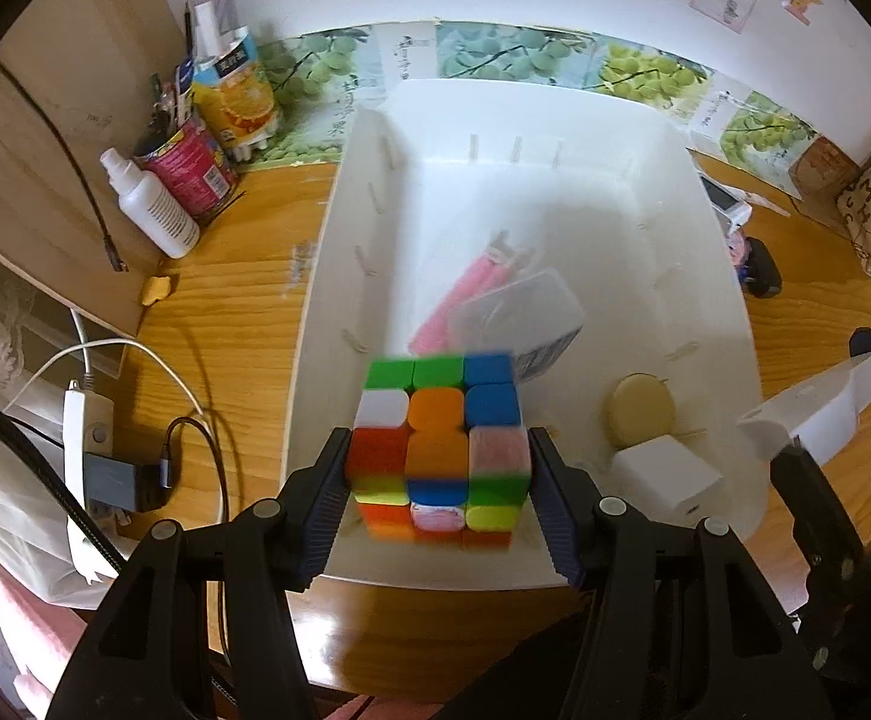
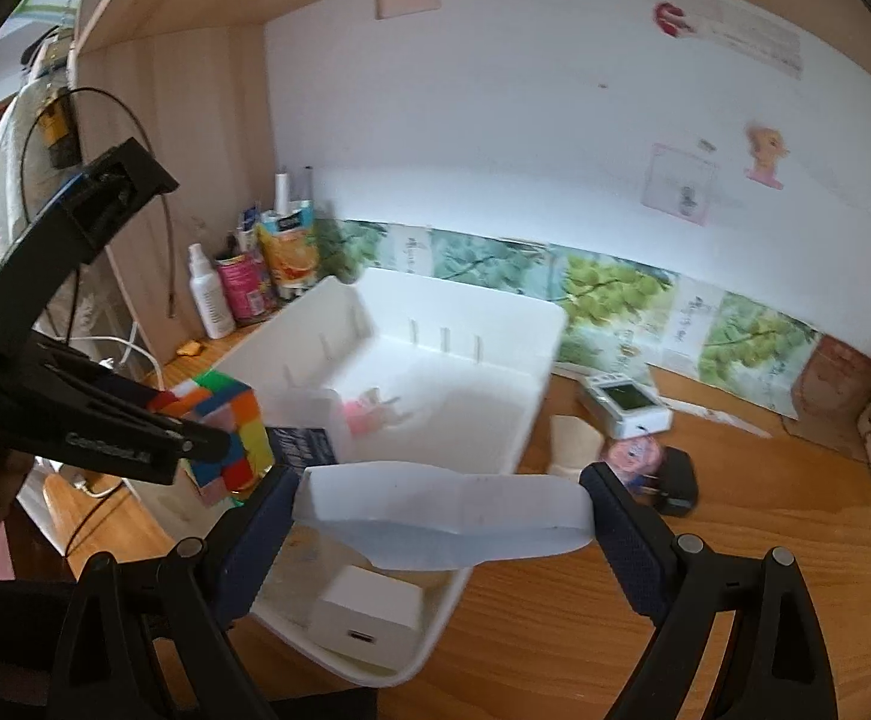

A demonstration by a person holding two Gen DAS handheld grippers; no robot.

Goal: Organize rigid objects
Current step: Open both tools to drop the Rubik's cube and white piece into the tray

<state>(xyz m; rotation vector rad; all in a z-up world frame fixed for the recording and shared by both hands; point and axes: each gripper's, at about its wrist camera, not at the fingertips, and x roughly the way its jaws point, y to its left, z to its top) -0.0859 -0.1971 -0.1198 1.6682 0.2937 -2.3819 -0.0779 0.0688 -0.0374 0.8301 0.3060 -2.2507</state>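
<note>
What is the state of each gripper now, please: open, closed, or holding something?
Left gripper: closed on the colourful puzzle cube, over the white bin.
Right gripper: closed on a flat white plastic piece.

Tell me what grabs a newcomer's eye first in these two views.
The multicoloured puzzle cube stands out first, clamped in the left gripper over the near end of the big white plastic bin on the wooden desk. Next is the flat white plastic piece gripped across the right gripper, near the bin's right edge. Inside the bin lie a white charger block, a tan round disc and a clear lidded box.
</note>
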